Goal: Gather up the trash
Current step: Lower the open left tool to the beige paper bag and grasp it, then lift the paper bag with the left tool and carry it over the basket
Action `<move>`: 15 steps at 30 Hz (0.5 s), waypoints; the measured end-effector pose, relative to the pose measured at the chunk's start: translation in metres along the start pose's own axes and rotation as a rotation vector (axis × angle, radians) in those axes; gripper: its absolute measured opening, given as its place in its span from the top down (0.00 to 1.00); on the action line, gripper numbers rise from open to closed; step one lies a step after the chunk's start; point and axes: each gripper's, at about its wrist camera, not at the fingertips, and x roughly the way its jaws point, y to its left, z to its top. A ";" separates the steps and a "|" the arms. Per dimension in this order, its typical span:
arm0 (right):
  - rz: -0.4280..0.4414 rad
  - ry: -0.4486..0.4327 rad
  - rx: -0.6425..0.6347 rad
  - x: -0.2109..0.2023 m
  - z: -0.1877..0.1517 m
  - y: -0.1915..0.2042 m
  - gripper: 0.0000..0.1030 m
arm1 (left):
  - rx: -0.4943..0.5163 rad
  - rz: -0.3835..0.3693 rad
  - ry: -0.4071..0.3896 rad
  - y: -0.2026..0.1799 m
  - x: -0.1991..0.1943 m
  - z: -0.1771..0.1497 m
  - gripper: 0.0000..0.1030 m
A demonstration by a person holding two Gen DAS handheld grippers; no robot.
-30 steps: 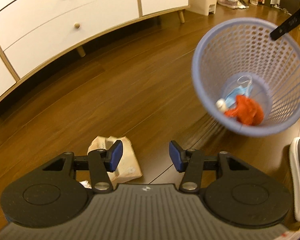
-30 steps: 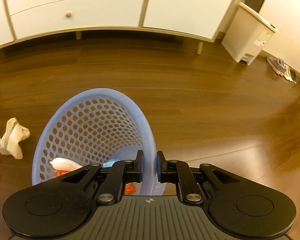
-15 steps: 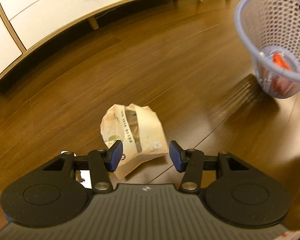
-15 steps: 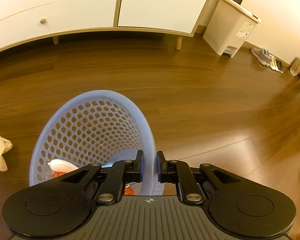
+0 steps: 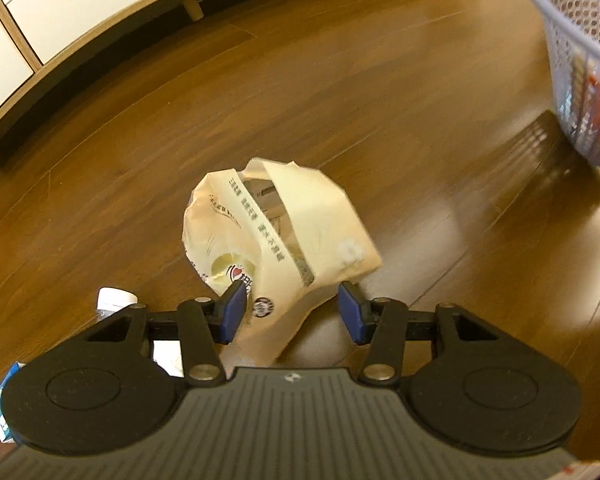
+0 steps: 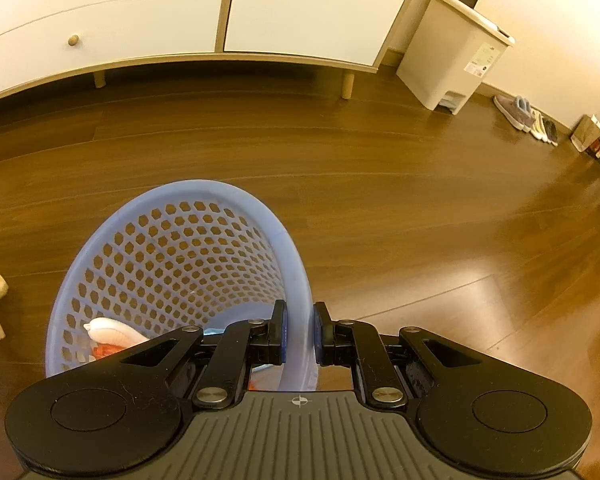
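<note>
Cream paper bag lies crumpled on the floor, twelve o'clock of the wide-open left claw. Light, crushable: pinch its near folded edge. Right claw grips the basket rim.

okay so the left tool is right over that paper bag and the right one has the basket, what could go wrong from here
The crumpled paper bag lies loose between the open fingers of the left tool, so a close might catch only a flap and let it slip. The right tool pinches just the rim of the mesh basket, which could tilt and spill its trash.
</note>
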 end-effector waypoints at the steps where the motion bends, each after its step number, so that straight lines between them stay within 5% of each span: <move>1: -0.002 0.002 0.004 0.001 0.000 -0.001 0.91 | 0.006 0.004 0.008 0.000 0.003 0.001 0.72; 3: -0.005 0.006 0.010 0.001 -0.002 -0.003 0.91 | 0.014 0.006 0.012 0.000 0.007 0.001 0.90; 6: -0.008 0.010 0.014 0.000 -0.003 -0.004 0.91 | 0.020 0.009 0.004 0.002 0.006 0.001 1.00; 15: 0.009 0.007 0.015 -0.005 -0.001 -0.005 0.91 | -0.001 0.023 -0.073 0.008 -0.031 -0.004 1.00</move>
